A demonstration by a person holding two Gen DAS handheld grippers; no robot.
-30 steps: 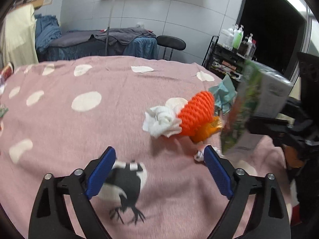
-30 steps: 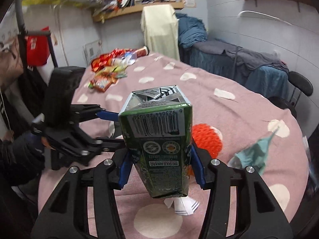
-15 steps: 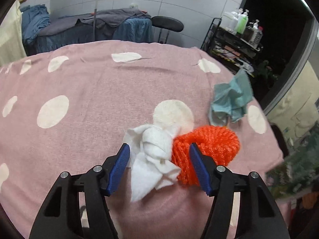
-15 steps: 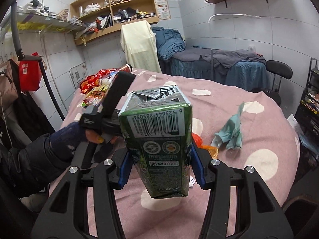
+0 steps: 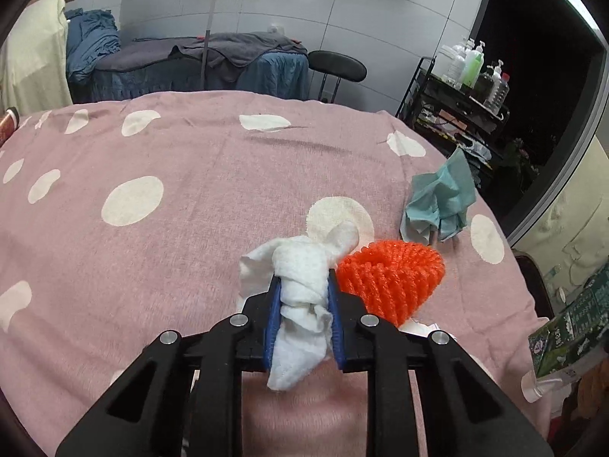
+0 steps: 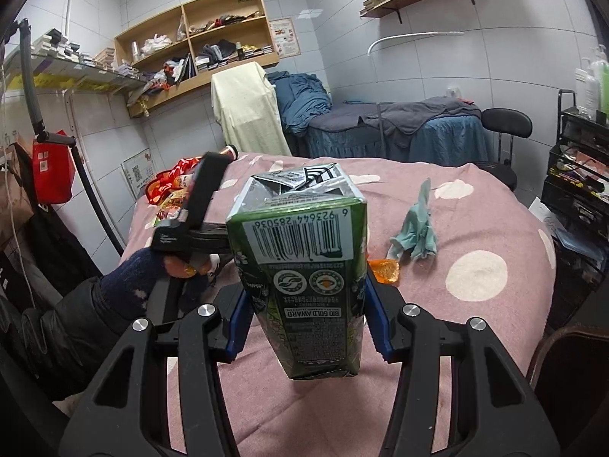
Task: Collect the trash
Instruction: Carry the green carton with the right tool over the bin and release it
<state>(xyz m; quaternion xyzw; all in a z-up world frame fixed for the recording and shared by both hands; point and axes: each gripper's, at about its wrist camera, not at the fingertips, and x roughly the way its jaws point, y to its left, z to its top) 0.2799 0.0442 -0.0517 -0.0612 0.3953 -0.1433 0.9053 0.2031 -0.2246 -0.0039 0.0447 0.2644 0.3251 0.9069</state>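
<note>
The green carton (image 6: 304, 278) shows a barcode with the digits 6 923644 285036 above it, and lower down a white strip reading "BIO GOLD AWARD". Other print is too small.

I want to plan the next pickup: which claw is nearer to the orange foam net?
Left. The left claw sits right beside the orange foam net, gripping a white tissue. The right claw is farther off, holding a green carton.
</note>
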